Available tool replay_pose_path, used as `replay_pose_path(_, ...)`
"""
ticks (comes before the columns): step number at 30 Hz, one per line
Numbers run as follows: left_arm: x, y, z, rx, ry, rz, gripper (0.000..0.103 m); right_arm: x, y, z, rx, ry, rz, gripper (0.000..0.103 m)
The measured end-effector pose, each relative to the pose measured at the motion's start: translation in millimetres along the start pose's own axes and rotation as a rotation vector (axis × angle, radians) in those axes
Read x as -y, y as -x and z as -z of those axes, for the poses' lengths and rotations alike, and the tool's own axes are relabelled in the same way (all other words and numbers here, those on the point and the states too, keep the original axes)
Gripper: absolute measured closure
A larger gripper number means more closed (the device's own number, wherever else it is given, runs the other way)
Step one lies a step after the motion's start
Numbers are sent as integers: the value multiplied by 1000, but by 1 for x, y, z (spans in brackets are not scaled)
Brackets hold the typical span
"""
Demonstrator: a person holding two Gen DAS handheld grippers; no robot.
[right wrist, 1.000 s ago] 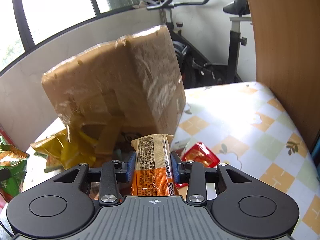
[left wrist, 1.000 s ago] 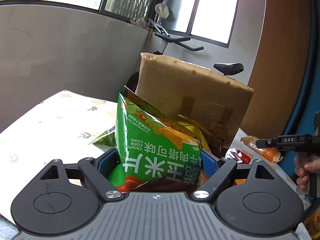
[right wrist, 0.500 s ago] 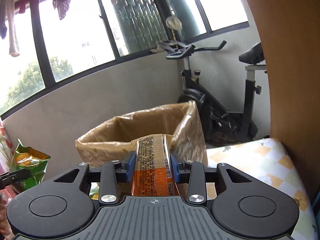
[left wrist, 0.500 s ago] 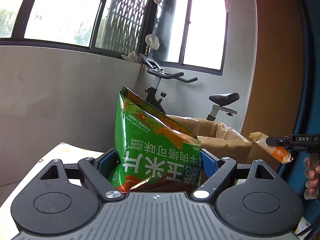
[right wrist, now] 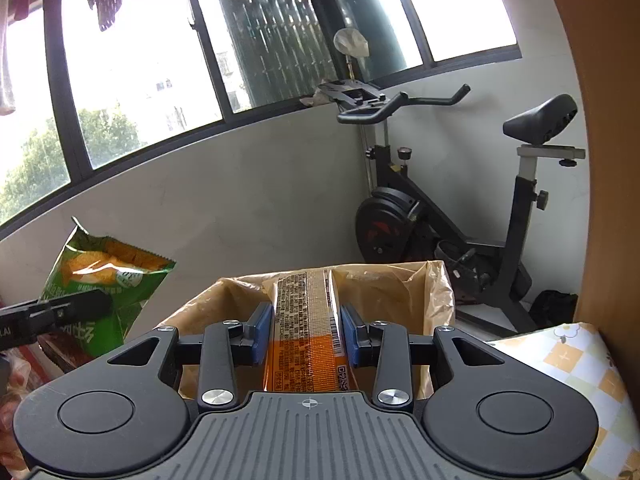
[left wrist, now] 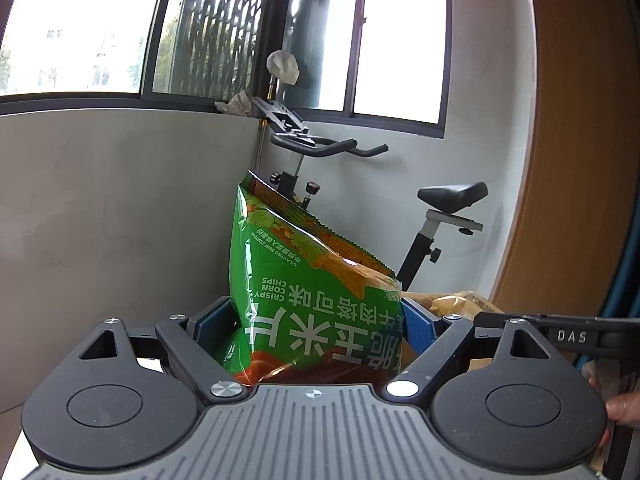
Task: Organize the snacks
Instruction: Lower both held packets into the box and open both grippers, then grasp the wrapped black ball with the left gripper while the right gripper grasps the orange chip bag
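Your left hand-held gripper point(left wrist: 320, 320) clamps the green chip bag point(left wrist: 312, 296) upright; your right hand-held gripper point(right wrist: 306, 334) pinches the orange snack pack point(right wrist: 306, 320), cardboard box point(right wrist: 400, 292) at twelve o'clock.

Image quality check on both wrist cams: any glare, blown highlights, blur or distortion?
Left wrist: windows blown white, glare streaks on the chip bag, wall edges bowed by the fisheye, print sharp, no motion blur. Right wrist: windows likewise overexposed, sill curved, orange packet text legible, box evenly lit with soft shadows.
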State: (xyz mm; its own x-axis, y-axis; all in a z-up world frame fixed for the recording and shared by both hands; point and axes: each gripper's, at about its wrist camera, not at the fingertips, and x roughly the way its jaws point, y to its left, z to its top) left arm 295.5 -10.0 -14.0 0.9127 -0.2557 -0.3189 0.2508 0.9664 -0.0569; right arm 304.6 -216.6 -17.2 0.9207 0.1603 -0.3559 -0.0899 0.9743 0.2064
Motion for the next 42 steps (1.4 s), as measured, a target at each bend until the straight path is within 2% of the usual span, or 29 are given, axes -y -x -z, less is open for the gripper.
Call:
replay_pose_path(7, 1, -40, -13, -43, -50, -67, 14, -3, -37, 11, -56, 5, 84, 69)
replay_pose_path(13, -4, -63, 3, -142, -70, -35, 10, 3, -45, 22, -104, 2, 125, 68)
replay_pose_path(15, -11, -66, 10, -169, -50, -33, 10, 4, -41, 25, -97, 6, 131, 64)
replay_pose_path(17, -16, -67, 14, -184, -31, -30, 9, 5, -38, 25, -96, -2, 128, 61)
replay_pose_path(21, -22, -65, 13, -188, -13, -26, 7, 4, -27, 23, -86, -1, 126, 60)
replay_pose_path(24, -22, -60, 9, -195, -20, -37, 5, 0, -19, 22, -77, -4, 121, 60)
replay_pose_path(27, -21, -58, 5, -216, -31, -14, 4, -2, -11, 21, -74, -11, 110, 60)
replay_pose_path(36, -26, -10, 8, -128, 6, -28, 4, -16, 21, 28, -79, 9, 80, 58)
replay_pose_path(39, -33, 14, 11, -105, 16, -46, 5, -18, 38, 30, -72, -21, 69, 52)
replay_pose_path(42, -39, 39, 14, -85, 15, -68, 5, -24, 57, 37, -52, -11, 61, 38)
